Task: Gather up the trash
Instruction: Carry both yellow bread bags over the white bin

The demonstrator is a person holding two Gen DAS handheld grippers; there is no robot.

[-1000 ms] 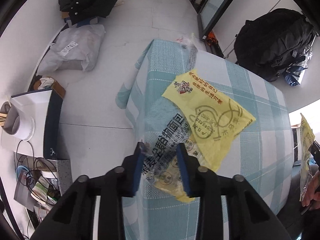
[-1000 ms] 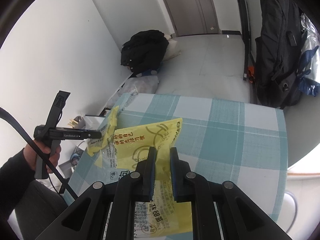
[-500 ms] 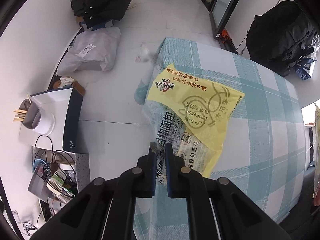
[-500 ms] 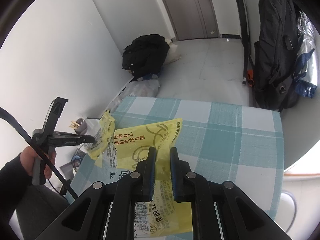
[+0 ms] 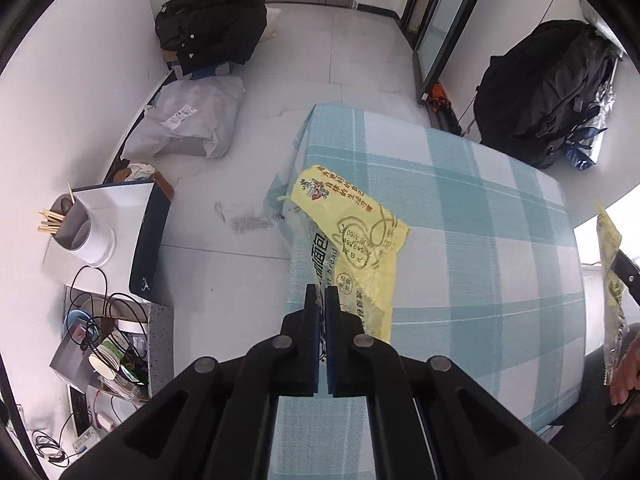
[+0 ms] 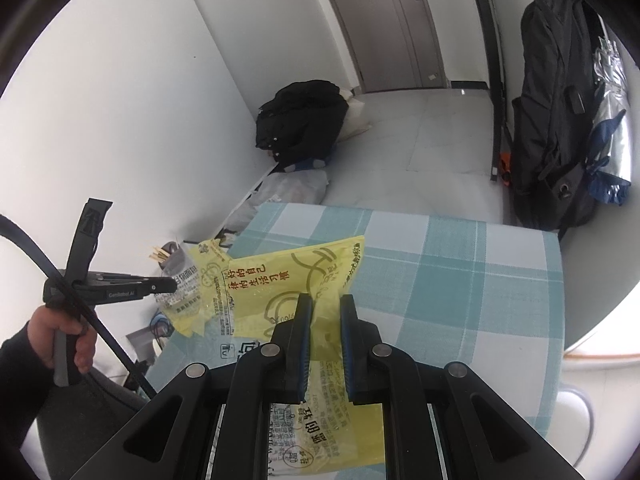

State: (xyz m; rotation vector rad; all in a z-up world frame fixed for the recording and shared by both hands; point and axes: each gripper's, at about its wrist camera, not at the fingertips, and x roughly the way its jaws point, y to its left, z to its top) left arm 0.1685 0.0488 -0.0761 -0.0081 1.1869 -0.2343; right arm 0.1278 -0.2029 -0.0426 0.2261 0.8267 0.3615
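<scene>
My left gripper (image 5: pixel 322 292) is shut on a yellow and clear bread wrapper (image 5: pixel 352 224). It holds the wrapper up over the left edge of the teal checked table (image 5: pixel 480 208), and the wrapper's far end droops toward the cloth. The right wrist view shows that gripper (image 6: pixel 170 285) at the left, with the wrapper (image 6: pixel 192 280) dangling from its tip. My right gripper (image 6: pixel 325 300) is shut on a second yellow wrapper (image 6: pixel 296 272), which hangs in front of it above the table (image 6: pixel 460 280). From the left wrist view this wrapper (image 5: pixel 610 248) is at the far right edge.
On the floor are a black backpack (image 5: pixel 548 88) past the table, a black jacket pile (image 5: pixel 212 28) and a grey parcel bag (image 5: pixel 188 120). A white box (image 5: pixel 116 208), a cup of sticks (image 5: pixel 76 228) and a cluttered shelf (image 5: pixel 108 340) lie left of the table. A hand (image 6: pixel 68 332) grips the left tool.
The left jaws closed on the wrapper, then lifted it off the cloth and drew it toward the table's left edge. The right gripper and its wrapper stayed put.
</scene>
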